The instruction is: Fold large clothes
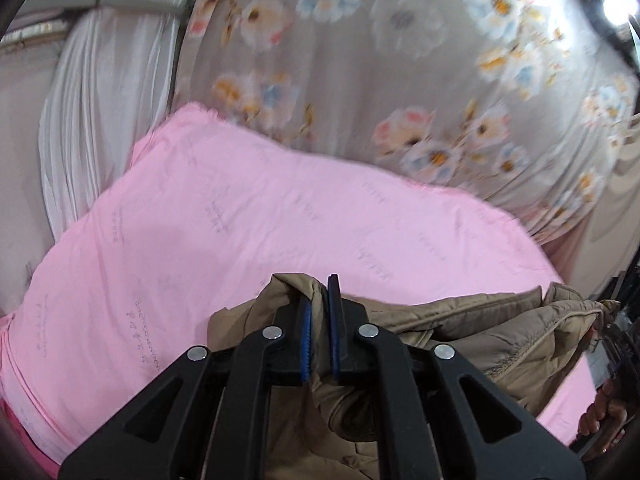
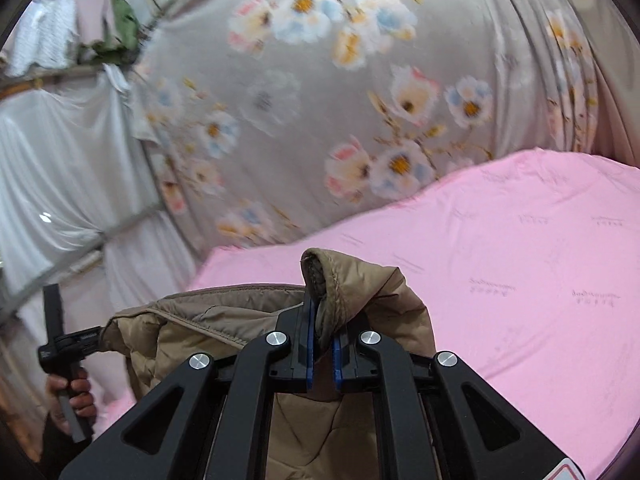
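Note:
A tan quilted jacket (image 1: 500, 336) hangs stretched between both grippers above a pink sheet (image 1: 200, 240). My left gripper (image 1: 319, 304) is shut on one edge of the jacket; the cloth bunches up between the blue pads. My right gripper (image 2: 323, 320) is shut on a stitched hem of the jacket (image 2: 360, 288), which folds over the fingers. In the right wrist view the jacket runs left toward the left gripper (image 2: 60, 344) and the hand that holds it. The lower part of the jacket is hidden behind the gripper bodies.
The pink sheet (image 2: 520, 260) covers a wide flat surface below. A grey floral curtain (image 1: 400, 60) hangs behind it. White drapes (image 2: 52, 168) hang at the left. A bright lamp (image 1: 620, 6) shines at the top right. Clothes on a rail (image 2: 80, 28) show far left.

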A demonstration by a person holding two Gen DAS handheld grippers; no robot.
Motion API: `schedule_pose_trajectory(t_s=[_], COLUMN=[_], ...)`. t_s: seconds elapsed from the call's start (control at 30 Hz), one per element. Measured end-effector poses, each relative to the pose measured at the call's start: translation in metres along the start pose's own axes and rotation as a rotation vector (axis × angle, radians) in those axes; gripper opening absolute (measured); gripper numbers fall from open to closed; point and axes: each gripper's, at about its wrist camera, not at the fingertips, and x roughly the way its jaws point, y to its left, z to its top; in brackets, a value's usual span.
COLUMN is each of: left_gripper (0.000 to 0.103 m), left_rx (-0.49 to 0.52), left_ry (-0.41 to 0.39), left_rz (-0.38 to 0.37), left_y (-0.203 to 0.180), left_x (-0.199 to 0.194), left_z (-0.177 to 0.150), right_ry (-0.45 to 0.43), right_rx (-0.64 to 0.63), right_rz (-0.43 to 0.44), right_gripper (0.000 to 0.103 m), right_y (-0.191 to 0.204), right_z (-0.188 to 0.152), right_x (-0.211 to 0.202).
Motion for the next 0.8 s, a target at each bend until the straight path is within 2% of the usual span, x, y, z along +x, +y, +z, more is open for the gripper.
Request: schedule_pose_trajectory(t_s=[0.13, 0.23, 0.53, 0.8], left_gripper=[0.007, 0.007, 0.009, 0.01], left_rx=[0.022, 0.04, 0.022, 0.03], left_ry=[0.081, 0.113, 0.185, 0.204], left_rz=[0.108, 0.148, 0.192, 0.211], left_y=[0.005, 0.007, 0.015, 0.02], left_x=[0.07, 0.104, 0.163, 0.189], left_z=[-0.01, -0.018, -0.043, -0.062], right_ry=[0.09, 0.123, 0.227, 0.285], right_rx=[0.017, 0.011, 0.057, 0.071], right_rz=[-0.08, -0.126, -0.22, -0.239], right_gripper=[0.006, 0.006, 0.006, 0.006], right_y=[-0.013, -0.019, -0.043, -0.055], right_z=[-0.014, -0.02, -0.048, -0.068], right_x=[0.057, 0.083, 0.149, 0.171])
